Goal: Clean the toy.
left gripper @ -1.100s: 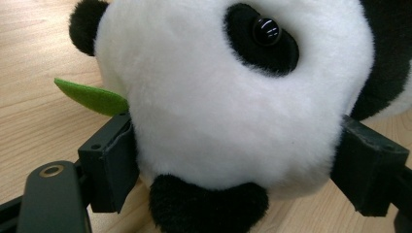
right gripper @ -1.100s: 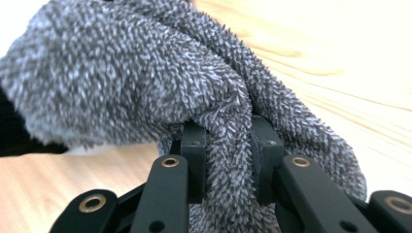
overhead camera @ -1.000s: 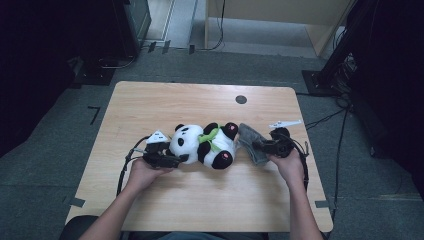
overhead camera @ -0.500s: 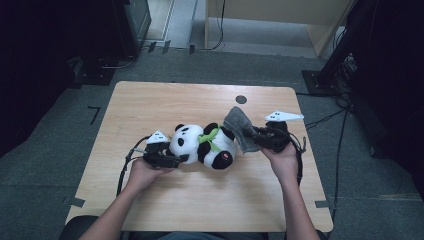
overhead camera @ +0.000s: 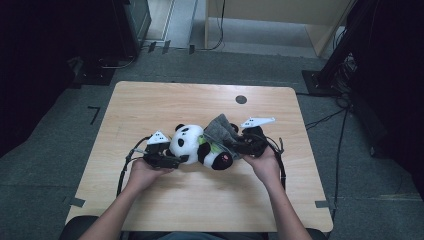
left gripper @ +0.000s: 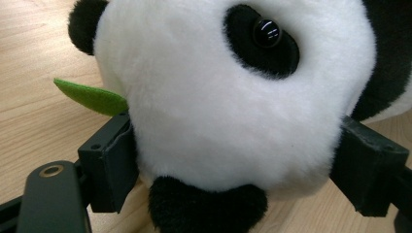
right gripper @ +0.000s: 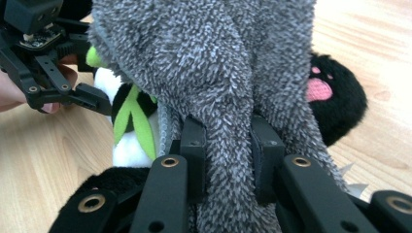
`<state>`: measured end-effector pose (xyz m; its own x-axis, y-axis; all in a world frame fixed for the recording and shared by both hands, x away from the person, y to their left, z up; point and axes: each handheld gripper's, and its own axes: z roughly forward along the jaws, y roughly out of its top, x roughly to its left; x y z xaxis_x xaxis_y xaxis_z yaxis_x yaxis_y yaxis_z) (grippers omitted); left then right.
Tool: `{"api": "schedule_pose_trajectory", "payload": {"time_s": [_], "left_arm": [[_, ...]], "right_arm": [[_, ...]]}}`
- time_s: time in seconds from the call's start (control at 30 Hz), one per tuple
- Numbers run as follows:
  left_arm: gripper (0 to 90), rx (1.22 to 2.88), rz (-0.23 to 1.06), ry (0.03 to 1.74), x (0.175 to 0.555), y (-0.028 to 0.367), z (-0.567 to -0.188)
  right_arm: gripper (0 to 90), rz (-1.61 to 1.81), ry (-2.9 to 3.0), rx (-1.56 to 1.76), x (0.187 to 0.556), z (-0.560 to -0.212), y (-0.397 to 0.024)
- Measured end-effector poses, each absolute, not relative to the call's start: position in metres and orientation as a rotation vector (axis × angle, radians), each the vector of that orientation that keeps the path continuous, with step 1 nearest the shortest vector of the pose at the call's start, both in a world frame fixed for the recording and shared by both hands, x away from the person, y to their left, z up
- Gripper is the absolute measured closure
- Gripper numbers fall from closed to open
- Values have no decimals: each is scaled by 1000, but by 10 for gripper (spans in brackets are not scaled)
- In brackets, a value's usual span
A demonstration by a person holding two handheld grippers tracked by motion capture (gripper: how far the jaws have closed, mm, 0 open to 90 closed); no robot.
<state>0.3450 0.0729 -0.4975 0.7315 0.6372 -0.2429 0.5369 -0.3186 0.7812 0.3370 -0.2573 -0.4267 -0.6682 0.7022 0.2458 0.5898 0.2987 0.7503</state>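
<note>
reaching in from the near edge, both forearms converge on a plush panda point(overhead camera: 200, 146) lying on its side at the middle of the wooden table point(overhead camera: 150, 105). left hand point(overhead camera: 142, 172) rests low on the tabletop, its left gripper point(overhead camera: 172, 160) pointing level toward the toy's head. right hand point(overhead camera: 265, 162) sits slightly raised, the right gripper point(overhead camera: 235, 146) aimed across the toy's body. left gripper view: jaws stand wide, pads pressed on both sides of the white head, a green felt leaf point(left gripper: 92, 97) showing beside one pad. right gripper view: jaws nearly together, pinching a fold of grey fleecy cloth point(right gripper: 218, 73) that drapes over the panda; behind it a black paw with pink pad point(right gripper: 335, 97), and the other gripper farther off. high view gives what neither close view does: the cloth point(overhead camera: 220, 127) lies over the toy's lower half.
</note>
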Motion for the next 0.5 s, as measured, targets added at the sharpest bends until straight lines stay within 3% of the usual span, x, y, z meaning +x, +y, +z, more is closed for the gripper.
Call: {"api": "schedule_pose_trajectory", "payload": {"time_s": [0.5], "left_arm": [[154,1987,129,899,345,73,-497]], "right_arm": [[740,1285,2483,1300,342,-444,-284]]}}
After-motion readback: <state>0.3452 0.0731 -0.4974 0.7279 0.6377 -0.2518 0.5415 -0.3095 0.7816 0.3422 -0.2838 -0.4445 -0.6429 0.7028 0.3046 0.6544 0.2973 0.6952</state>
